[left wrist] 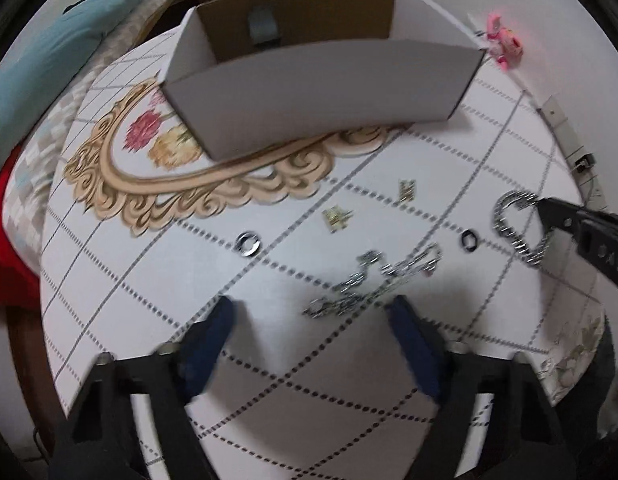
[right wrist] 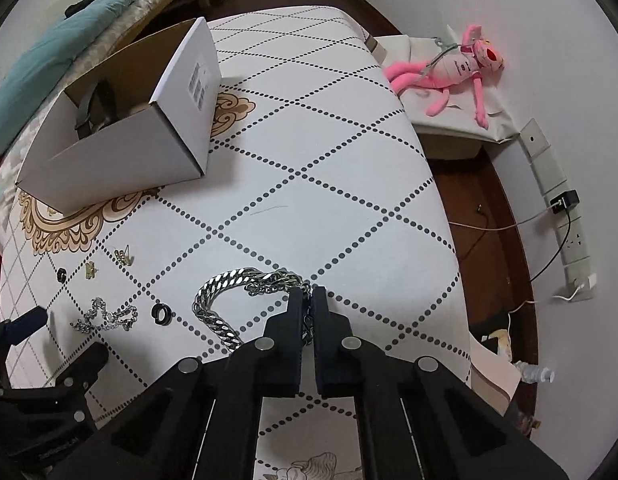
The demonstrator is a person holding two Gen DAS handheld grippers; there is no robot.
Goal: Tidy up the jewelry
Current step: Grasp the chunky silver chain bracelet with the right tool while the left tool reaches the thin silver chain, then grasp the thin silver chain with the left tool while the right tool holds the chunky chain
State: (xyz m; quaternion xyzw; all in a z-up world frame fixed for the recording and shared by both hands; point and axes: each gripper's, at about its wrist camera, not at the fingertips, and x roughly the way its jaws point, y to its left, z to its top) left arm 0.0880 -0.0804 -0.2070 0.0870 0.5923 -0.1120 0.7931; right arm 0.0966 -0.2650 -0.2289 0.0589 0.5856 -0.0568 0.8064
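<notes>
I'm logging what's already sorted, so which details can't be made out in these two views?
- Box contents: in both views its walls hide the floor; only a grey strap shows.
- Thin chain: motion blur in the left wrist view.
- Gold earrings: too small in either view.
- Thick chain: right gripper hides the pinched part.

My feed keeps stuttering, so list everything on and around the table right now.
Box: one, white cardboard, far left of the table.
Thick chain: one, silver, near edge.
Thin chain: one, silver, left of the thick chain.
Rings: two, dark, either side of the thin chain.
Earrings: two, gold, near the box.
Tablecloth: one, white, dotted diamonds.
Plush toy: one, pink, by the wall.
Left claw: open, just above the thin chain.
Right claw: shut on the thick chain.
</notes>
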